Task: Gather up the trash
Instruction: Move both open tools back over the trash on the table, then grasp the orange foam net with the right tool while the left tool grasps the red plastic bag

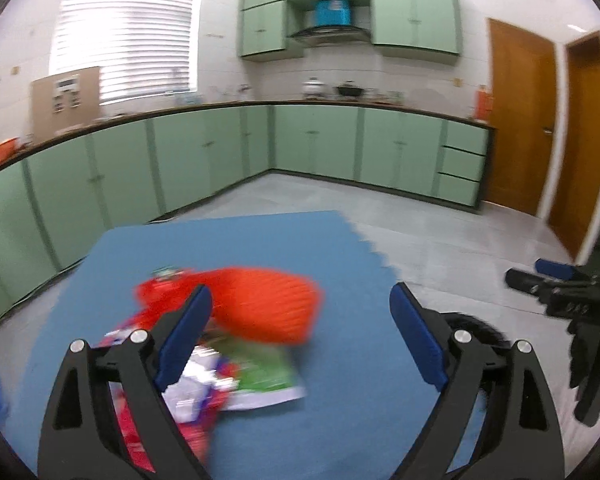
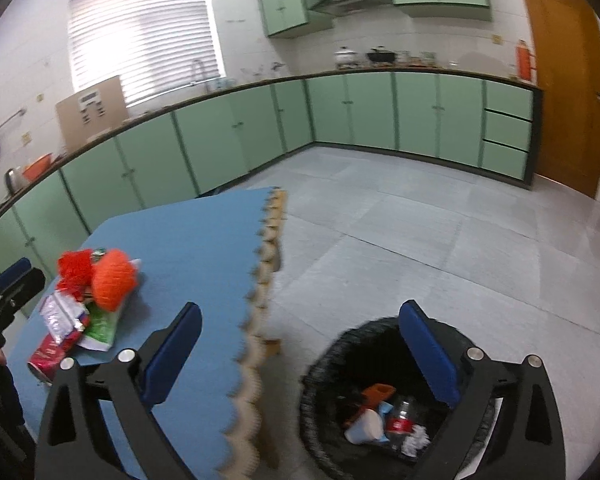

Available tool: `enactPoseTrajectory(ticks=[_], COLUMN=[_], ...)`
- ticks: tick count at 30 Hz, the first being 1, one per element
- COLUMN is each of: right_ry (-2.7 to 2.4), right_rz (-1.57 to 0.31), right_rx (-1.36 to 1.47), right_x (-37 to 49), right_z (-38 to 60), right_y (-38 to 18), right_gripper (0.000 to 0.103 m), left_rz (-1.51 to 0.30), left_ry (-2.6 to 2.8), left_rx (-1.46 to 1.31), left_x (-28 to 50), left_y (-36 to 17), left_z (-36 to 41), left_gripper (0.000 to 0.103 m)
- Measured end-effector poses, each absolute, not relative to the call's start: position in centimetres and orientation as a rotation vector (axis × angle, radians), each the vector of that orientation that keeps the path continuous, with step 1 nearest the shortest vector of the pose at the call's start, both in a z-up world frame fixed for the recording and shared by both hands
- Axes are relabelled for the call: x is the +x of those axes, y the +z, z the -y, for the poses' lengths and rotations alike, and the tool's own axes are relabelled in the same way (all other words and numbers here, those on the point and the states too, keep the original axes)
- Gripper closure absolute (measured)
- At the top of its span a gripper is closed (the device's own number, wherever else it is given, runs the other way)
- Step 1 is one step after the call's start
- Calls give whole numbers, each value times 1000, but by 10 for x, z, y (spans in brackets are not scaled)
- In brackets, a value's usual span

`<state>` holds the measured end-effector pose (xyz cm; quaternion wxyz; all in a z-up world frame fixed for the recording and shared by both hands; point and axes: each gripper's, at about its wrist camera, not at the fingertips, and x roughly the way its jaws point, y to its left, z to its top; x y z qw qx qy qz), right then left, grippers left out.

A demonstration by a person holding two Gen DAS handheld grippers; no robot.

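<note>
Trash lies heaped on a blue foam mat point(image 2: 188, 240): an orange mesh bundle point(image 2: 114, 280) at the top of the pile, with a red crinkled wrapper point(image 2: 74, 268) against its left side, and below them a silver packet point(image 2: 58, 318), a green-and-white packet point(image 2: 102, 330) and a dark red packet point(image 2: 50, 354). In the right wrist view the pile sits at the left of the frame. The right gripper point(image 2: 300, 356) stands wide with nothing between its blue pads. At the lower right of that frame, off the mat's scalloped edge, a black-lined bin point(image 2: 324, 364) on the grey floor holds a plastic bottle point(image 2: 402, 420), a white cup point(image 2: 366, 428) and crumpled paper point(image 2: 416, 438).

In the left wrist view, heavily blurred, the left gripper point(image 1: 300, 336) is also spread wide and empty, with the orange bundle just beyond its left pad. Green cabinets point(image 1: 316, 140) line the far walls.
</note>
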<state>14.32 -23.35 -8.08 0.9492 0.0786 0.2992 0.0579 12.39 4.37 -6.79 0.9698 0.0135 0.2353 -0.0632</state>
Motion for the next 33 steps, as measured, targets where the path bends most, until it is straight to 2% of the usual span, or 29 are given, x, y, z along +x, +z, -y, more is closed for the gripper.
enactPoseTrajectory(ticks=[10, 21, 25, 27, 28, 30, 32, 33], right_ry=[293, 381, 405, 424, 444, 480, 499, 507], right_rz=[-606, -645, -685, -712, -728, -744, -741, -735], right_rx=[107, 33, 25, 27, 31, 31, 16, 10], right_x=[182, 212, 226, 229, 230, 230, 227, 225], right_z=[132, 64, 48, 43, 41, 37, 36, 36], right_y=[-80, -94, -102, -107, -110, -113, -114, -113], right_gripper=[6, 17, 28, 38, 48, 58, 73, 74], left_rz=[-511, -512, -510, -511, -512, -514, -514, -515], left_ry=[48, 87, 92, 90, 86, 78, 67, 59], left_rx=[-16, -26, -41, -43, -43, -44, -44, -45], left_x=[114, 128, 136, 140, 142, 144, 148, 151], left_y=[-74, -84, -84, -85, -85, -85, -85, -85], left_z=[-134, -160, -168, -170, -170, -170, -169, -169], left_gripper=[16, 16, 16, 16, 16, 16, 16, 16])
